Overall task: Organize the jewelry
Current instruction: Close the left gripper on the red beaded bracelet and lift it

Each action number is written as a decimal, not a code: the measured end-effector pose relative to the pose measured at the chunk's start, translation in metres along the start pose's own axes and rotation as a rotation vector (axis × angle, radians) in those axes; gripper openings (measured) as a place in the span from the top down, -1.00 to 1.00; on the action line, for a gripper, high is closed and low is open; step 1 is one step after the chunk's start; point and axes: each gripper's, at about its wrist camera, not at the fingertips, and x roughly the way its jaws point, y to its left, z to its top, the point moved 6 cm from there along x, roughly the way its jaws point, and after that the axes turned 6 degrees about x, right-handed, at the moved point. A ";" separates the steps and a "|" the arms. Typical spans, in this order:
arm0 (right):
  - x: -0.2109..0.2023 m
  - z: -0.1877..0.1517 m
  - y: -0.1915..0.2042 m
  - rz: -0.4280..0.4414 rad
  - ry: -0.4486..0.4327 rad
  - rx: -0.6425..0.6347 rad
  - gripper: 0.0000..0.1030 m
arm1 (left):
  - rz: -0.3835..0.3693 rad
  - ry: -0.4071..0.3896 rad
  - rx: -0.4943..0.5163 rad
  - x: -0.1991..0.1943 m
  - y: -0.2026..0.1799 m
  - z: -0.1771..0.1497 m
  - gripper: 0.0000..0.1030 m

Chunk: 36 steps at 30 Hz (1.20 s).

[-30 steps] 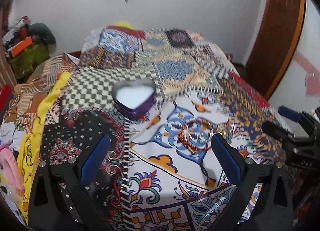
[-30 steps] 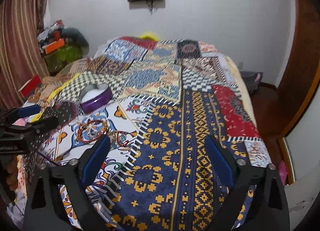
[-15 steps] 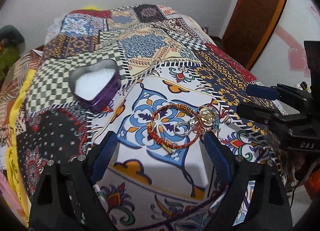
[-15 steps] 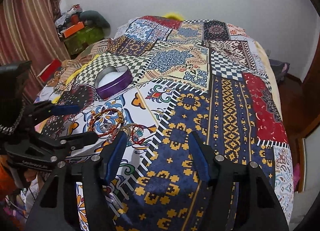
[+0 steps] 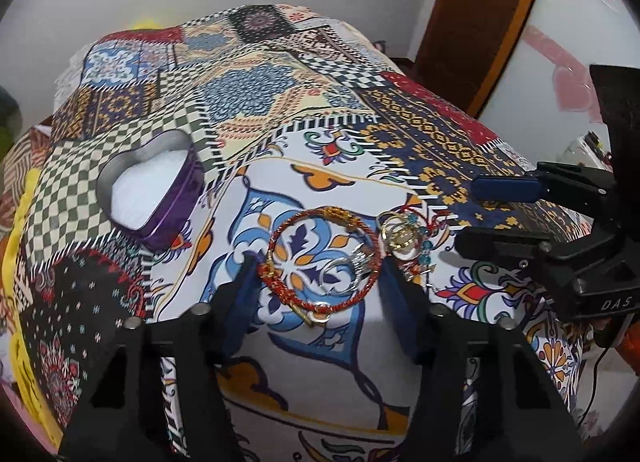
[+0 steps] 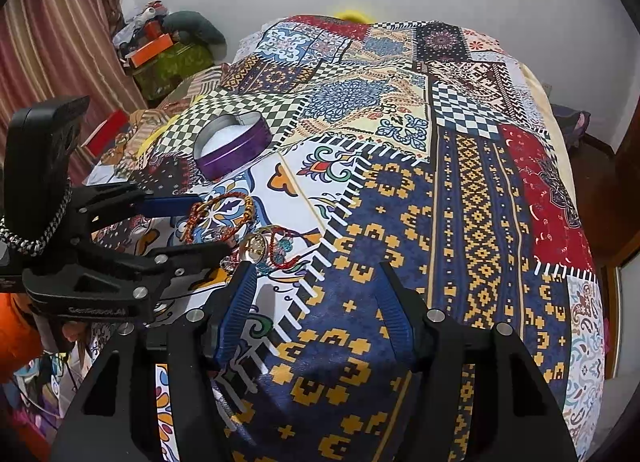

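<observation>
Two open hand-held grippers, left point(image 5: 320, 282) and right point(image 6: 316, 282); one red bracelet point(image 5: 320, 258); one heart tin point(image 5: 150, 189)

A bedroom at home; a bed point(image 6: 460, 165) under a patchwork spread point(image 5: 256, 101) fills the view; striped curtain point(image 6: 52, 45) at one side; wooden door point(image 5: 480, 21), clutter point(image 6: 168, 41) piled in the corner.

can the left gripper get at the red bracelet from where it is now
Probably yes. The left gripper is open, with a finger on either side of the red bracelet lying flat on the bedspread. Nothing sits between them, though a silver ring lies inside the loop.
</observation>
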 end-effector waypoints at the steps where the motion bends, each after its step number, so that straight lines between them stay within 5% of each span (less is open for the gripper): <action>1: 0.000 0.000 0.001 0.000 -0.001 -0.001 -0.10 | -0.005 -0.001 0.006 0.001 -0.001 0.001 0.00; 6: -0.004 0.001 0.000 -0.007 -0.009 -0.003 -0.10 | -0.018 -0.006 0.015 0.001 -0.004 0.003 0.38; 13: -0.007 0.003 0.001 -0.016 -0.009 -0.011 -0.02 | -0.030 -0.016 -0.003 -0.007 -0.007 0.002 0.56; 20: -0.005 0.003 0.008 -0.012 -0.003 -0.023 0.00 | -0.036 -0.045 -0.021 -0.020 -0.005 0.004 0.66; 36: 0.009 0.008 0.024 0.000 0.045 -0.069 0.41 | -0.014 -0.138 -0.107 -0.052 0.018 0.007 0.77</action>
